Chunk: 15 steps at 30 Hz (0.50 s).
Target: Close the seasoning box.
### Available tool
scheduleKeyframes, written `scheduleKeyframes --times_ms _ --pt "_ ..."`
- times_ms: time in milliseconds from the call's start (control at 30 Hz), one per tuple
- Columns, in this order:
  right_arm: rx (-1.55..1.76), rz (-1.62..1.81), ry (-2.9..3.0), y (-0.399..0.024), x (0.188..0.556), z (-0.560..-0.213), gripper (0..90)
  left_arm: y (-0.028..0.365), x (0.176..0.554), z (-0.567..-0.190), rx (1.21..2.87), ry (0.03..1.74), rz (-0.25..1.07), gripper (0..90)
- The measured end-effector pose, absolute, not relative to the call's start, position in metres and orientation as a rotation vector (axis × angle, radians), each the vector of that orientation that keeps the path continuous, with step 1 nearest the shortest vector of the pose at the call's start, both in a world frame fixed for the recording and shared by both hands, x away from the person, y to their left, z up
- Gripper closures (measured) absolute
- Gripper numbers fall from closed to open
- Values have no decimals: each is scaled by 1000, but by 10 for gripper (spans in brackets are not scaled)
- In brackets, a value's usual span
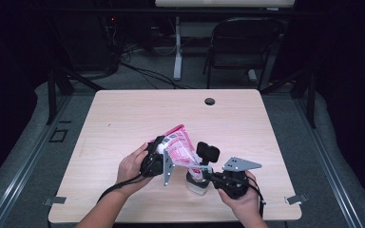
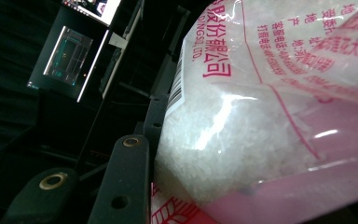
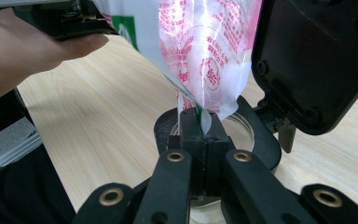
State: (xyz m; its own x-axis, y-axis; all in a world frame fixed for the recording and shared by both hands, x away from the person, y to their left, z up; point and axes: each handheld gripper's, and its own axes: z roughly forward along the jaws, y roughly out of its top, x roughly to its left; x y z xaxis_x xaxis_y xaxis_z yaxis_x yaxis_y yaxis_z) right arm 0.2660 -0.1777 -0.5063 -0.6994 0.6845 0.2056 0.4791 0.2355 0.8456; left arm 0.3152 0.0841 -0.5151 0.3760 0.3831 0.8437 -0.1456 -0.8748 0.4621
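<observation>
A clear and pink plastic bag point(image 1: 180, 146) of white granules hangs tilted above the table, its lower corner pointing down into a glass jar point(image 1: 196, 186). My left gripper point(image 1: 164, 160) is shut on the bag's upper part; in the left gripper view one black finger point(image 2: 126, 182) presses against the bag point(image 2: 242, 130), and the other is hidden behind it. My right gripper point(image 3: 204, 135) is shut on the bag's lower corner point(image 3: 205, 70), just over the jar's mouth point(image 3: 242, 123). The jar's black flip lid point(image 3: 317, 60) stands open.
The jar stands near the front edge of the wooden table point(image 1: 138, 114), which has a cable hole point(image 1: 210, 101) at the back. A folding chair point(image 1: 242, 42) and a desk leg point(image 1: 177, 52) stand beyond the table. The person's left hand point(image 3: 32, 51) is beside the bag.
</observation>
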Motion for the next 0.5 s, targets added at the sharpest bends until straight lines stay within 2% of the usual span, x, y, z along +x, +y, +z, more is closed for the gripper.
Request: scheduleKeyframes --times_ms 500 --pt "1101 1425 2292 -181 267 -508 900 81 310 -512 2136 180 1562 679"
